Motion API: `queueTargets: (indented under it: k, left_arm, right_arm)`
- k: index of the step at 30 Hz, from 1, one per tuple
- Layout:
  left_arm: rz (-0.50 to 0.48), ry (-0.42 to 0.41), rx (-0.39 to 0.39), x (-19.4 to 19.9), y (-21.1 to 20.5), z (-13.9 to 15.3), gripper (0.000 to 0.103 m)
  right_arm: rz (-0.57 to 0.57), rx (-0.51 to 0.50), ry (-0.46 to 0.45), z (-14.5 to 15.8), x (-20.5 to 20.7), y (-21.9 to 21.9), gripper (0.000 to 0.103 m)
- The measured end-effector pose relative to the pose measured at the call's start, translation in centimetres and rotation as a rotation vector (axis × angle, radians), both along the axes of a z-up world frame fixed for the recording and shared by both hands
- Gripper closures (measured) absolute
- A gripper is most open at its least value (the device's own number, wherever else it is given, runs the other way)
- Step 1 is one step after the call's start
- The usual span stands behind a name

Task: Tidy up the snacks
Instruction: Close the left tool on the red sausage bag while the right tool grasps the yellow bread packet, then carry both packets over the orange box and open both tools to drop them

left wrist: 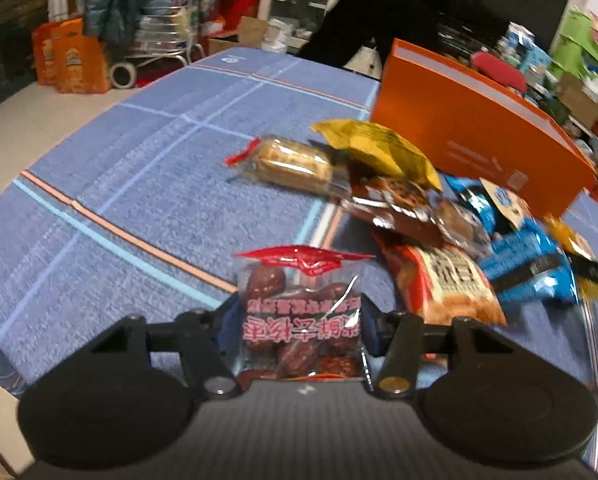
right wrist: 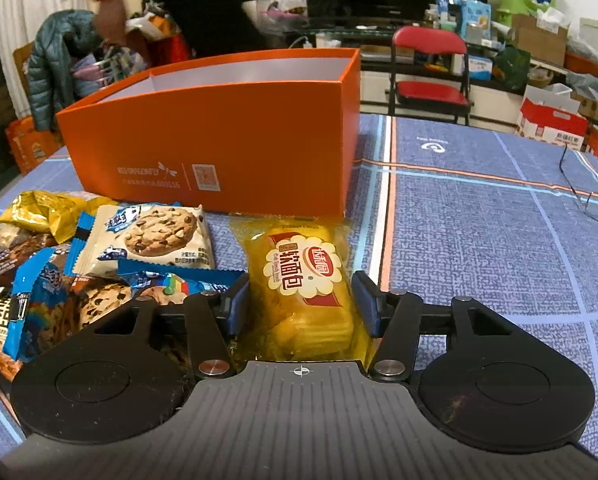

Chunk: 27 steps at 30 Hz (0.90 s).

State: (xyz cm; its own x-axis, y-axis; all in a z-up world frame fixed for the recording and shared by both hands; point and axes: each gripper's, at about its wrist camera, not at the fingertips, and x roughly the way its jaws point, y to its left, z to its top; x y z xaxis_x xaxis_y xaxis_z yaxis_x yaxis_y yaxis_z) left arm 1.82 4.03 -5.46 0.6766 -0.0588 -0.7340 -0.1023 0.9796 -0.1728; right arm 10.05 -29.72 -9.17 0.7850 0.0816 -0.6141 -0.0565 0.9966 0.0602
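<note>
Now | blue plaid tablecloth (right wrist: pixel 479 240) | cluttered room | left fingers (left wrist: pixel 235 316) gripping date packet (left wrist: pixel 301 312) | right fingers (right wrist: pixel 237 300) gripping bread packet (right wrist: pixel 305 276)

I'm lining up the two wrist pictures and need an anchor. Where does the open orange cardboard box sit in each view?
Left wrist view: the open orange cardboard box stands at upper right, behind the snack pile, seen from its long side.
Right wrist view: the box fills the upper centre-left, straight ahead, its white inside visible.
Shared landmark: the crumpled yellow foil packet lying just in front of the box.
</note>
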Motion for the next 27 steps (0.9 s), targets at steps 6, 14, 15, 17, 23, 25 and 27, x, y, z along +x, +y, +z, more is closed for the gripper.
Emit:
queueTargets:
  k: [6,14,15,17,23,25,27]
  left_arm:
    - [-0.083,-0.1,0.061,-1.5,-1.9,2.0,0.05]
    - [-0.123,-0.151,0.054,-1.9,-2.5,4.0,0.05]
    - [-0.126,-0.156,0.052,-1.9,-2.6,4.2,0.05]
    - [-0.132,-0.163,0.046,-1.8,-2.7,4.6,0.05]
    - [-0.153,-0.193,0.023,-0.2,-2.2,6.9,0.05]
    - [-0.18,-0.227,0.026,1.1,-2.4,8.6,0.05]
    - [-0.197,-0.266,0.016,2.9,-2.9,10.5,0.05]
  right_arm:
    - [0.012,-0.023,-0.006,0.4,-0.3,0.2,0.08]
    - [0.036,-0.115,-0.096,1.6,-2.1,0.6,0.081]
    - [0.035,-0.121,-0.105,1.9,-2.4,0.5,0.081]
    - [0.032,-0.135,-0.128,2.6,-2.9,0.5,0.081]
    - [0.039,-0.137,-0.172,6.4,-4.4,0.5,0.081]
    - [0.031,-0.093,-0.186,8.1,-4.7,0.2,0.081]
    - [0.017,-0.044,-0.199,10.0,-4.6,0.0,0.081]
